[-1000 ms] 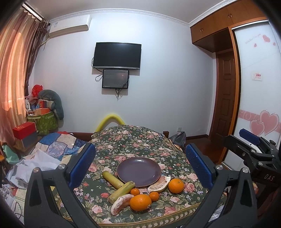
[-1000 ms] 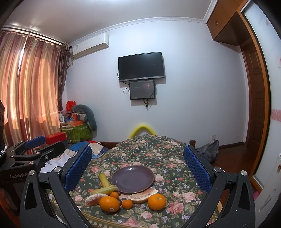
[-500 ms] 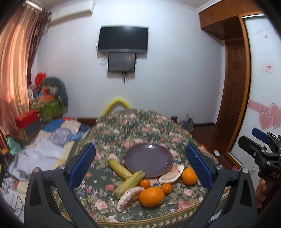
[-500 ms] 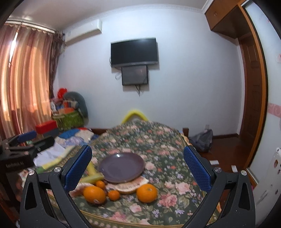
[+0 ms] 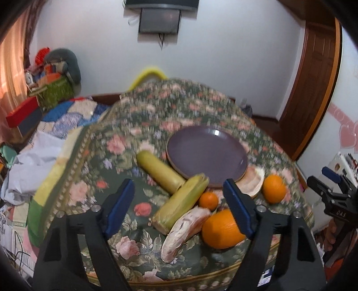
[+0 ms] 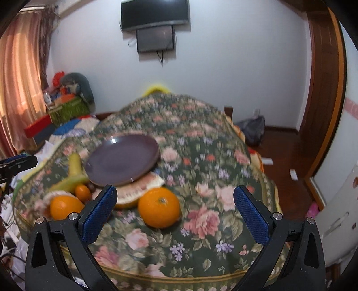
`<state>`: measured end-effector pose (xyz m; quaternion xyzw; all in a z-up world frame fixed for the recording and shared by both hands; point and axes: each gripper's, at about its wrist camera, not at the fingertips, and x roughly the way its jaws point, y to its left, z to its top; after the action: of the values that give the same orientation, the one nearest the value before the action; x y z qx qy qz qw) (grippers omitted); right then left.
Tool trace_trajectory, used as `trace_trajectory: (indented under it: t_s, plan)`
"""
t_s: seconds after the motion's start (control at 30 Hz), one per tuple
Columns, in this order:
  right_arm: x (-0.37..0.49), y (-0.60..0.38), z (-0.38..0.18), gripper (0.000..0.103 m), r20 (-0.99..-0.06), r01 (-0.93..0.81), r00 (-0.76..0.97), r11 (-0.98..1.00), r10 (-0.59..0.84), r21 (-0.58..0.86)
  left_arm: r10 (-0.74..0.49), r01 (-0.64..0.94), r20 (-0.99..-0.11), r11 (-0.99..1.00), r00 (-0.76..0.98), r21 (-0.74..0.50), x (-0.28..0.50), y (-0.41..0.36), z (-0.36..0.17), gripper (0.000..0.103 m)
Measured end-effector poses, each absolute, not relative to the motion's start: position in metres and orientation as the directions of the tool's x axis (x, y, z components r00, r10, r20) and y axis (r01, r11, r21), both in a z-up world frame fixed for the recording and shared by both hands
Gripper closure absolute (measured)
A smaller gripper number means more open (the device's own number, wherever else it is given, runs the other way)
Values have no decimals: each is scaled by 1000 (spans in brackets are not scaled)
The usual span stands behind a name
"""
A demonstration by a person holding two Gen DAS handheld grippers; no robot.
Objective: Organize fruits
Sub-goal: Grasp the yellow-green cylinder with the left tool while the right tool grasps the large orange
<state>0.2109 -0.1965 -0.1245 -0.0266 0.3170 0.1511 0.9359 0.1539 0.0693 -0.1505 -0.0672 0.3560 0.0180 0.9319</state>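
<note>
An empty purple plate (image 5: 207, 152) (image 6: 123, 159) sits on a round table with a floral cloth (image 5: 125, 143) (image 6: 205, 161). In front of it lie two yellow-green corn cobs (image 5: 160, 171) (image 5: 182, 202), two pomelo pieces (image 5: 185, 231) (image 5: 251, 180), two small oranges (image 5: 208, 200) and two big oranges (image 5: 221, 228) (image 5: 274, 189). My left gripper (image 5: 179, 210) is open above the corn and the near pomelo piece. My right gripper (image 6: 175, 215) is open around a big orange (image 6: 159, 208), without touching it. The right gripper also shows in the left wrist view (image 5: 331, 192).
A bed with a patchwork quilt (image 5: 67, 116), boxes and a green basket (image 5: 56, 89) stand to the left of the table. A wooden door (image 5: 313, 73) and a bag on the floor (image 6: 251, 129) are at the right. A TV (image 6: 154, 13) hangs on the far wall.
Both grippers have moved forward and down toward the table's front edge. The fruit now looks much larger and sits between the fingers. Both stay open.
</note>
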Motion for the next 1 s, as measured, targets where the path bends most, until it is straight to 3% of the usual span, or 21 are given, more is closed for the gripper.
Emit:
trace_trajectory:
  t_s: [0.17, 0.33, 0.47, 0.73, 0.83, 1.0]
  plan:
    - [224, -195, -149, 0, -661, -319, 698, 946, 275, 56, -78, -42, -743, 989, 665, -141, 181, 71, -182, 42]
    - [232, -187, -160, 0, -684, -343, 669, 937, 291, 64, -130, 2, -766, 986, 629, -166, 199, 70, -195, 46]
    - [241, -182, -169, 0, -694, -361, 649, 929, 311, 79, -154, 36, -803, 986, 576, -163, 216, 67, -209, 57]
    - [251, -177, -180, 4, -702, -374, 621, 919, 347, 124, -182, 64, -807, 982, 561, -177, 222, 69, -219, 54]
    - [257, -174, -186, 14, -715, -375, 595, 914, 367, 157, -206, 63, -804, 976, 558, -206, 225, 72, -221, 53]
    - [260, -168, -192, 38, -738, -396, 550, 900, 391, 182, -210, 67, -810, 976, 548, -208, 225, 74, -220, 56]
